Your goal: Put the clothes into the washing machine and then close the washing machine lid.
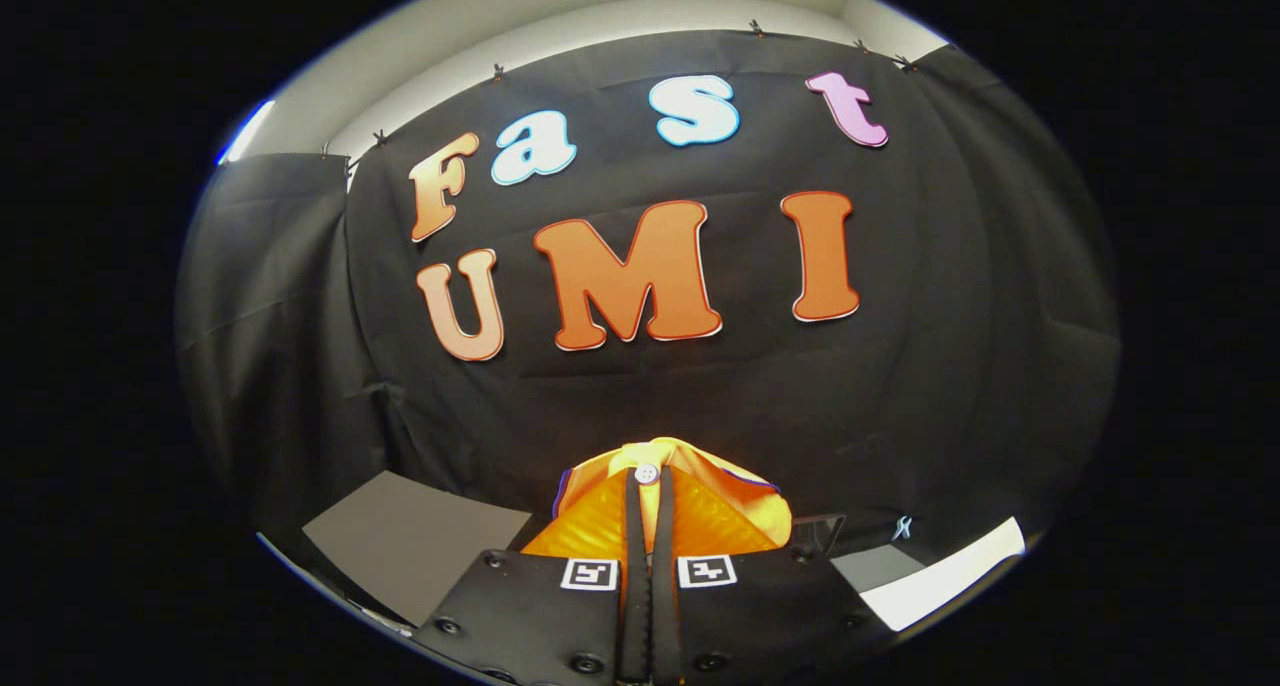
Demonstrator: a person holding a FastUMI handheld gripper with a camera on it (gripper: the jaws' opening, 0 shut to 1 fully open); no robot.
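Gripper [648,526] fingers clamped together on orange garment [700,521], cloth bunched between and just ahead of tips, held up against booth wall. Risk, judged: thin pinch could slip, garment dropping short of washer.

black cloth wall [900,386] clipped up all around the booth, pale ceiling [600,16] above with a bright light strip [245,131] off to one side

Recording booth: black cloth wall [900,386].
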